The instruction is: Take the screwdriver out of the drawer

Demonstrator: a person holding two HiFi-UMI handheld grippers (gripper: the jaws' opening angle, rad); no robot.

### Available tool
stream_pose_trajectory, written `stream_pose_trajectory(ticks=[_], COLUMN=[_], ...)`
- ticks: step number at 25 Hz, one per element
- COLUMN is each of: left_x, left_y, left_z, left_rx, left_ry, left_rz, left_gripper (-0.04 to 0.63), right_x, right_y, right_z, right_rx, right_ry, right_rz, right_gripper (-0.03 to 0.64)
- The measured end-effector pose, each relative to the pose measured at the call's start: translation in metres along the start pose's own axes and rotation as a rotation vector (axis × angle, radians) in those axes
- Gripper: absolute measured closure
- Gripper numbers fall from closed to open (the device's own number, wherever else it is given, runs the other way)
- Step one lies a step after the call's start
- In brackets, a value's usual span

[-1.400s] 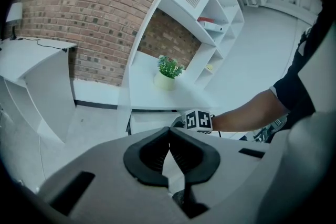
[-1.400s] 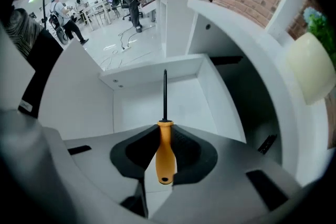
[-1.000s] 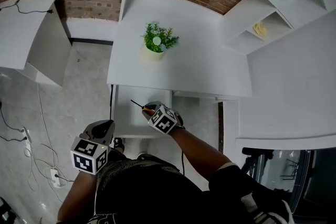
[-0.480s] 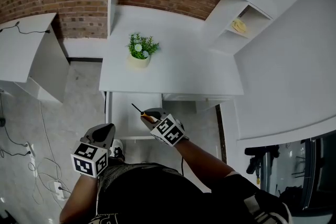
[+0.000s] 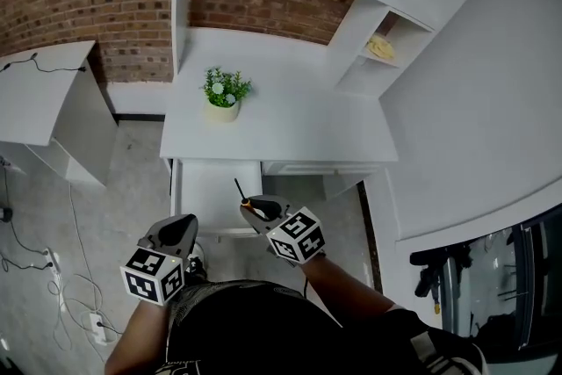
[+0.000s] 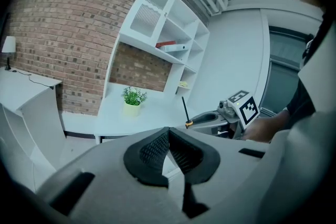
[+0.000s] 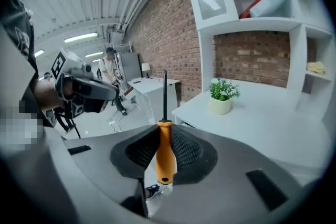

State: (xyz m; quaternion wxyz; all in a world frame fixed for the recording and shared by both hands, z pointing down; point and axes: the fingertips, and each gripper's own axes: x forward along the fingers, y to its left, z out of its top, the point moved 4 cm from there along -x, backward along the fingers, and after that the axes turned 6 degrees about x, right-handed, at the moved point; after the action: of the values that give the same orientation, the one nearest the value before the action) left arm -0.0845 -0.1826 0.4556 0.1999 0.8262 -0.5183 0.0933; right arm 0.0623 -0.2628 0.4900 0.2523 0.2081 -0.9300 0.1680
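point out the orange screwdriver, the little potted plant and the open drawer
orange-handled screwdriver with black shaft (image 7: 164,155): right gripper view, middle of the handle.
small green potted plant (image 5: 226,89): head view, on the leaves.
open white drawer (image 5: 206,193): head view, bare part of its bottom.

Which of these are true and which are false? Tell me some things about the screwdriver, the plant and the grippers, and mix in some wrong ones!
1. The right gripper holds the screwdriver. True.
2. The screwdriver's handle is blue. False: it is orange, with a black shaft.
3. The left gripper holds the plant. False: its jaws are shut on nothing, and the plant stands on the desk.
4. The drawer under the desk is open. True.
5. The plant sits in the drawer. False: it is on top of the desk.
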Motion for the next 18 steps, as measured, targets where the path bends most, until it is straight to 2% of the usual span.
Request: stream_pose_trajectory(ticks=[3, 8, 18], left_x=[-0.003, -0.01, -0.03], left_y=[-0.018, -0.039, -0.093], left_z=[0.0, -0.007, -0.013], left_rx=[-0.016, -0.114, -0.034], left_ry=[-0.019, -0.047, -0.048], left_rz=[-0.017, -0.029, -0.031], left_gripper=[0.577, 0.577, 0.577], right_x=[-0.029, -0.066, -0.121], right_y=[0.006, 0.019, 0.042], right_z=[0.0, -0.002, -0.015], right_rx=[0.072, 0.129, 0.17], right_ry=[-0.069, -0.16, -0.258], right_rz=[0.017, 0.038, 0.078], right_gripper=[0.543, 0.543, 0.543])
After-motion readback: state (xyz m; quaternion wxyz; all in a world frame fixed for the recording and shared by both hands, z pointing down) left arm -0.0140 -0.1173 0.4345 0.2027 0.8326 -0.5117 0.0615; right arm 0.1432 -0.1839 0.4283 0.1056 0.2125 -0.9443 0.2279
